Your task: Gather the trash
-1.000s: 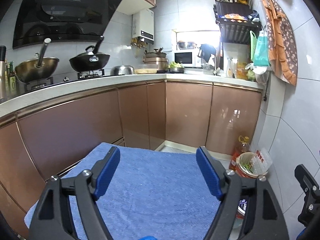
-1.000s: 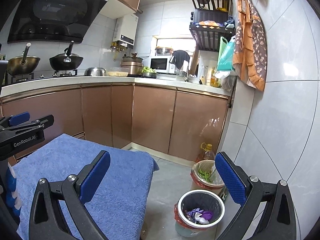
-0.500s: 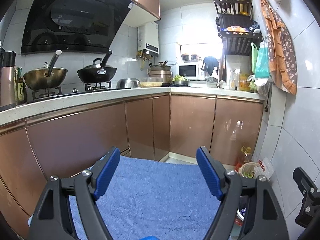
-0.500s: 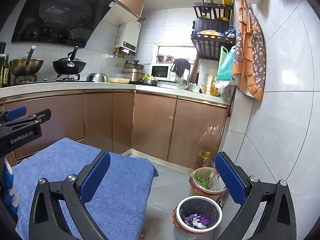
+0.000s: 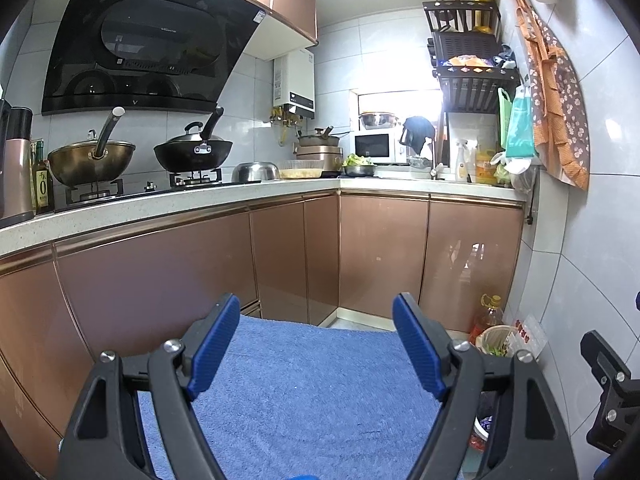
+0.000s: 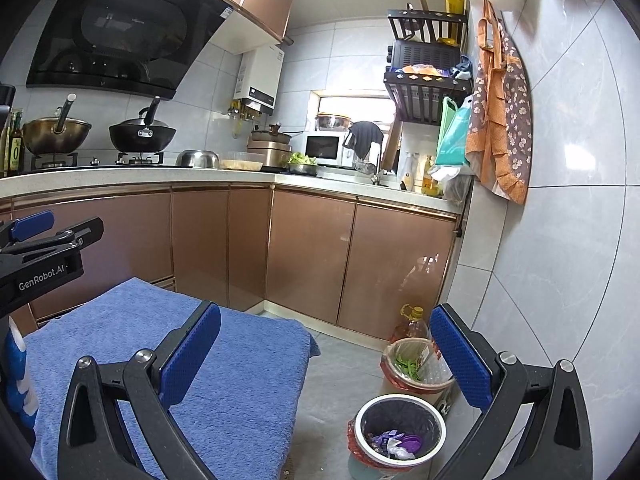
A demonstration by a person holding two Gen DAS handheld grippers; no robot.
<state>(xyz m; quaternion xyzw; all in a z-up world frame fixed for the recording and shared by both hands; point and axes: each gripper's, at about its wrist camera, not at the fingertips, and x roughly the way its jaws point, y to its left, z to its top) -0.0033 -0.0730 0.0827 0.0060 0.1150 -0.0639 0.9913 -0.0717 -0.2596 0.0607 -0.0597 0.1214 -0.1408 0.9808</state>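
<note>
Both the left tongs point(image 5: 316, 342) and the right tongs point(image 6: 326, 354) gape wide with nothing between them, above a blue towel point(image 6: 224, 368). Purple scraps lie in the trash bin point(image 6: 400, 432) on the floor, a second bin point(image 6: 416, 368) just behind it, brown cabinets point(image 6: 308, 256) beyond.

The left gripper point(image 5: 316, 344) has tilted upward (jaws wide), revealing more wall.

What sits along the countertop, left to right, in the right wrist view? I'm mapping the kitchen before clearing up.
Oil bottle → brass wok → black wok → steel bowl → bowl of greens → microwave.
</note>
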